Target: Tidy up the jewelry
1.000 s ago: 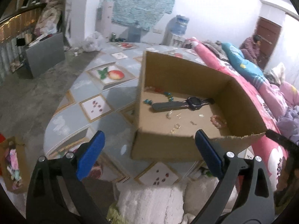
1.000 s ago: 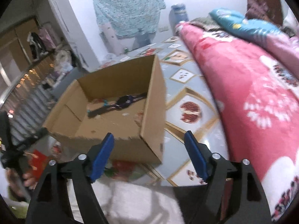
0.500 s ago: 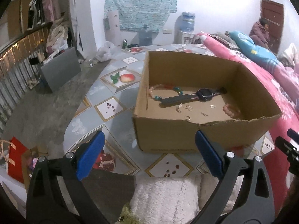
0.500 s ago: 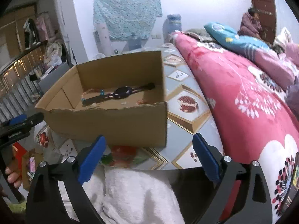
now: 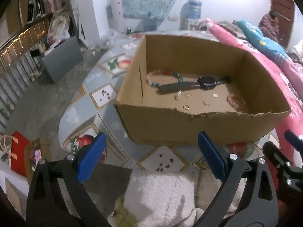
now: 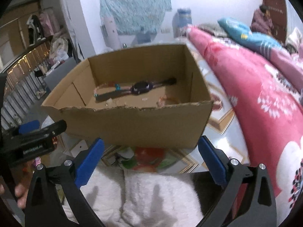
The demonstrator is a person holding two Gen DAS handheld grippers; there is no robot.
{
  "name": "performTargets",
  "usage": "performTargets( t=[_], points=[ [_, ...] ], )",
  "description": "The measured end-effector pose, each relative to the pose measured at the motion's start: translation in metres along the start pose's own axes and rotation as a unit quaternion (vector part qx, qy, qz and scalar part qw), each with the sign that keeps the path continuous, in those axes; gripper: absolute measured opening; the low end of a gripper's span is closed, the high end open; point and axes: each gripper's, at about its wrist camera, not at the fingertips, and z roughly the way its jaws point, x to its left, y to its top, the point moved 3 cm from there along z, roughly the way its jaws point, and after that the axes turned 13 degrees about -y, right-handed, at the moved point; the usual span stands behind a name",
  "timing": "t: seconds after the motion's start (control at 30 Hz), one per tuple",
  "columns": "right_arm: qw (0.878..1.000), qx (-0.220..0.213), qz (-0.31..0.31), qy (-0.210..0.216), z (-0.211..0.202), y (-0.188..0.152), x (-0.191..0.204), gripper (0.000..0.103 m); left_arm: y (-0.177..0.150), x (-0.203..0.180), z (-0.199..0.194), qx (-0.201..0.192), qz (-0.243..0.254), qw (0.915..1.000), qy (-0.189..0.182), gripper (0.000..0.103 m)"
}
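An open cardboard box [image 5: 198, 128] stands on the tiled table; it also shows in the right wrist view [image 6: 132, 124]. Inside lie a black wristwatch [image 5: 206, 82], a bead necklace [image 5: 164, 76], a pink bead bracelet [image 5: 235, 102] and small rings [image 5: 186, 106]. The watch [image 6: 141, 87] also shows in the right wrist view. My left gripper [image 5: 151, 158] is open and empty, in front of the box's near wall. My right gripper [image 6: 149, 160] is open and empty, also just short of the box.
A pink flowered quilt [image 6: 265, 98] lies to the right of the table. A white fluffy cloth [image 5: 161, 194] is below the grippers. A grey case [image 5: 62, 58] and a red bag [image 5: 19, 155] sit on the floor at left. A person [image 5: 270, 22] sits at far right.
Both grippers have swung round to face the box squarely and drawn a little closer. Both stay open and empty.
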Motion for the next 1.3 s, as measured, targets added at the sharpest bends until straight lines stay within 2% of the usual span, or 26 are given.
performTargets(
  t=[0.17,0.4,0.87,1.3],
  points=[
    [0.999,0.036,0.008,0.002,0.014,0.002,0.007,0.097,-0.004,-0.004,0.009,0.023,-0.008,0.9997,0.002,0.093],
    [0.999,0.040,0.005,-0.021,0.020,0.006,0.008,0.097,-0.005,-0.013,0.015,0.035,0.002,0.9994,-0.006,0.093],
    [0.998,0.047,0.010,-0.048,0.027,0.008,0.003,0.097,-0.001,-0.021,0.021,0.044,0.013,0.9989,0.002,0.093],
    [0.997,0.055,0.003,-0.058,0.033,0.007,0.004,0.097,-0.001,-0.020,0.030,0.057,0.013,0.9983,0.008,0.093]
  ],
)
